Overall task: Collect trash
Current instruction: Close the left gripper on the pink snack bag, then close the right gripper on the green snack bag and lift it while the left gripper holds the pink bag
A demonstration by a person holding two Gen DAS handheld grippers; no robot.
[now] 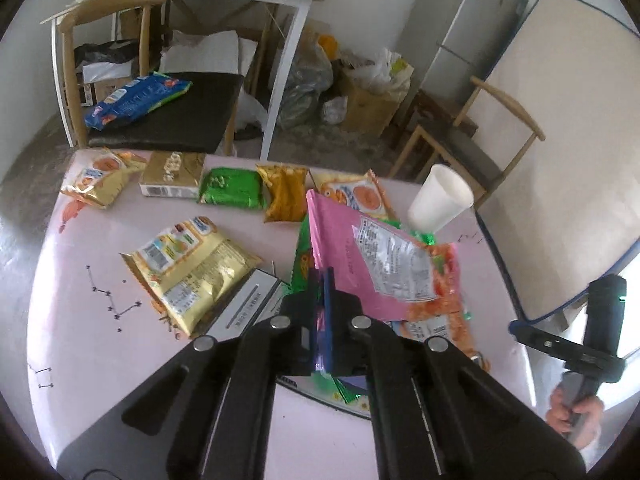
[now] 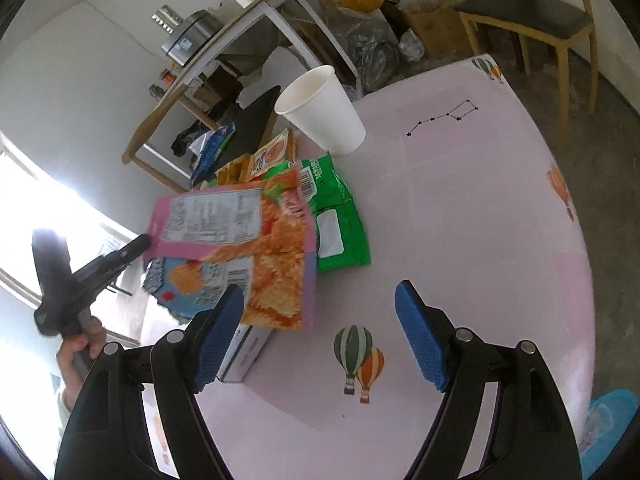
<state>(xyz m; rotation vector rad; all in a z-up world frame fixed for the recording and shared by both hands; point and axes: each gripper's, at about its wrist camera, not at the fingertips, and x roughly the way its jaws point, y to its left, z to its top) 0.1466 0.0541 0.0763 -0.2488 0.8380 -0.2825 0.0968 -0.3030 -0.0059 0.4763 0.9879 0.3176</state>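
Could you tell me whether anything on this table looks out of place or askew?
Yes: empty snack wrappers are scattered across the pink table in no order, some overlapping. The left gripper is shut on one, the pink wrapper, lifted at a tilt. The white paper cup stands upright; nothing looks spilled.

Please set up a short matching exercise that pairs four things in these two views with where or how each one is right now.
Things:
1. pink snack bag
2. white paper cup
3. blue snack bag
4. right gripper

States:
A. lying on the dark seat of a chair beyond the table
B. jaws wide apart, nothing between them
C. pinched at one edge by the left gripper
D. standing on the pink table, mouth up

Pairs: 1-C, 2-D, 3-A, 4-B
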